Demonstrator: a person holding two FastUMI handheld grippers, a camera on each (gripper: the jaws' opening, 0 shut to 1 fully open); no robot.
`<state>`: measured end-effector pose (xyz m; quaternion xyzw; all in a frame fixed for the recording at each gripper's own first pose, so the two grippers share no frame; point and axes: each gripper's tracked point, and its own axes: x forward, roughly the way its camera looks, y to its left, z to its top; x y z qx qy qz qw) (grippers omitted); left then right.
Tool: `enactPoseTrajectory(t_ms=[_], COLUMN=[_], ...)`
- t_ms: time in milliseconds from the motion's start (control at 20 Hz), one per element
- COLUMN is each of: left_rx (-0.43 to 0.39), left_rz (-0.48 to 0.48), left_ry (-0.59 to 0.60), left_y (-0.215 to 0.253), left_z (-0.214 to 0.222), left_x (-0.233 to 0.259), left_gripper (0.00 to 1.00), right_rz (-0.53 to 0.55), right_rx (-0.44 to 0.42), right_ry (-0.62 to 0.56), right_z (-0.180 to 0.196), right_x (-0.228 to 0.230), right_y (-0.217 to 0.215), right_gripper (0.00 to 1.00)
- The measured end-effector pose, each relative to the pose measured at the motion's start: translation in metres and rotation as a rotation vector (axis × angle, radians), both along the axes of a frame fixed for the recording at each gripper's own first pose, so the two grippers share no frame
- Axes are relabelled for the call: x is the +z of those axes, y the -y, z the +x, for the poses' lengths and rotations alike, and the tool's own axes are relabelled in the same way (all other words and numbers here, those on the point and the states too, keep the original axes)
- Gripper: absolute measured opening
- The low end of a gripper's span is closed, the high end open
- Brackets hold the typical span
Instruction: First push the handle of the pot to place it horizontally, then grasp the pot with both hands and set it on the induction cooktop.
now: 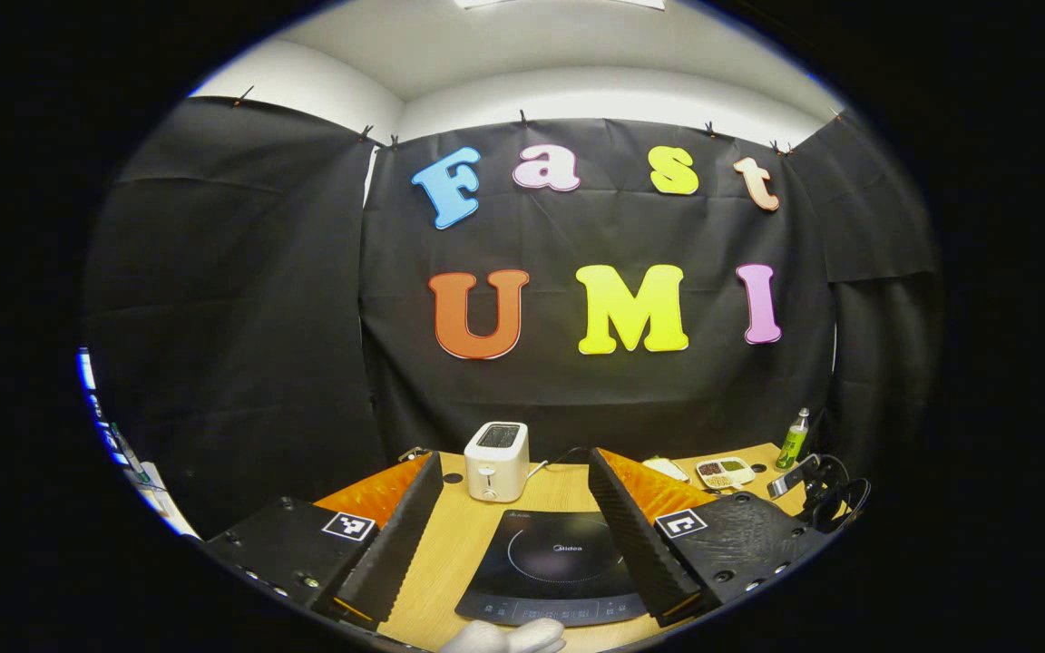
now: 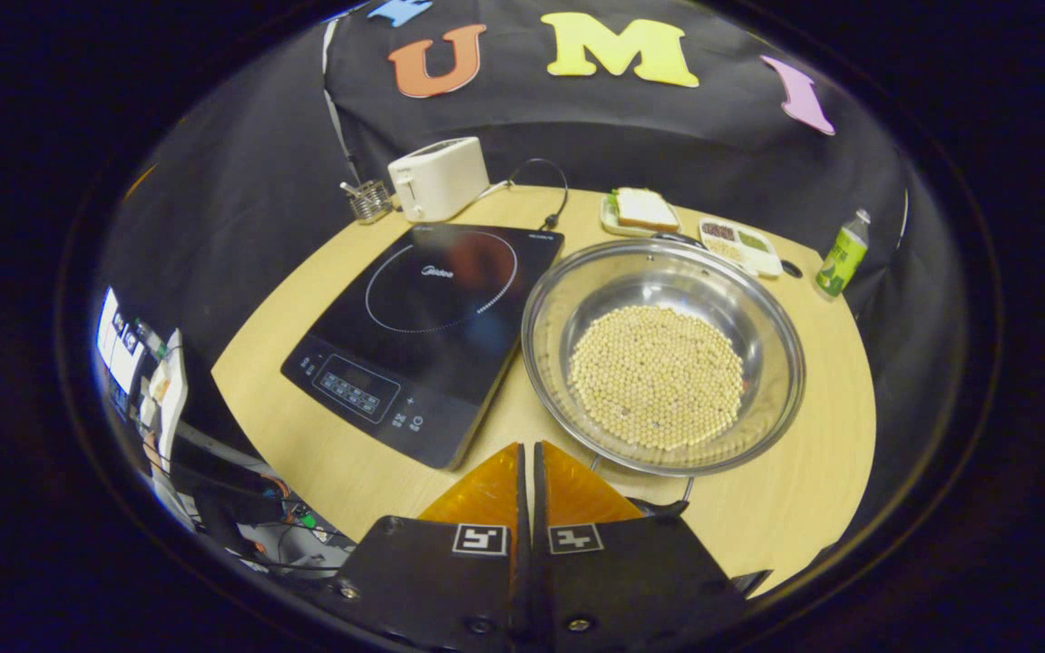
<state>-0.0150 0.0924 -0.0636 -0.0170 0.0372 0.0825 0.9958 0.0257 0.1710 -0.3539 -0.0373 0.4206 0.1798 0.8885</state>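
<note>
The pot [image 2: 663,354] lies just ahead-right of the right gripper [image 2: 527,453], jaws closed, empty; its near handle [image 2: 640,476], seemingly upright, is nearest. The left gripper [image 1: 513,535] is held wide open, empty.

In the right gripper view, the induction cooktop [image 2: 432,331] lies on the table [image 2: 804,508] with the pot [image 2: 663,354] just beside it on its right, beans [image 2: 657,376] lying in the pot. Behind the cooktop stands the toaster [image 2: 438,178], a small wire holder [image 2: 368,201] to its left. Behind the pot lie a plate with a sandwich [image 2: 639,210] and, to its right, a divided dish [image 2: 740,243]; a bottle [image 2: 842,254] stands farther right, near the table's edge.
</note>
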Motion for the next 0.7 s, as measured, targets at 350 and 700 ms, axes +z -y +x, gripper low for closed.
enactPoseTrajectory(t_ms=[350, 700], left_rx=[-0.004, 0.003], left_rz=[0.006, 0.007], left_ry=[-0.019, -0.025], left_y=[0.000, -0.001], left_z=[0.002, 0.003], left_x=[-0.007, -0.007], left_gripper=[0.96, 0.96], right_rz=[0.002, 0.018], right_rx=[-0.049, -0.067], right_ry=[-0.073, -0.091], right_z=[0.000, -0.003], right_x=[-0.027, -0.033], right_y=[0.013, 0.013], right_gripper=[0.04, 0.00])
